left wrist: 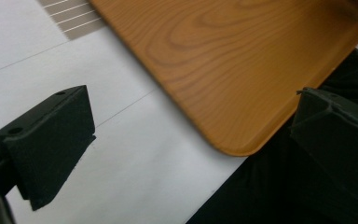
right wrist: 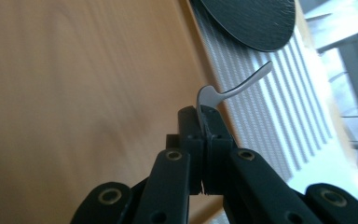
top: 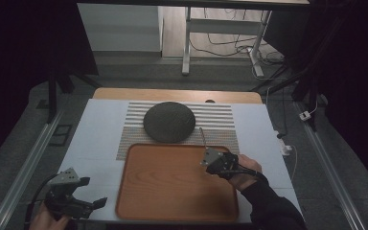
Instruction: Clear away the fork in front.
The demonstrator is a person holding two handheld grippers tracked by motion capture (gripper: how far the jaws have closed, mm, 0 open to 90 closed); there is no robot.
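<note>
Right hand (top: 245, 173) raised over the wooden tray (top: 172, 201); right tongs (right wrist: 200, 112) pinch a metal spoon (right wrist: 235, 87). Left tongs (left wrist: 186, 135) spread wide, holding nothing, low over the bench (top: 96, 139).

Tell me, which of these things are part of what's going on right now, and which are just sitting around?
In the job:
- right gripper, jaws shut on a metal utensil, a spoon or fork
- wooden tray, below that gripper

Just lying about:
- dark round mat on the striped placemat
- left gripper, jaws open and empty, near the tray's corner
- white table cover
</note>
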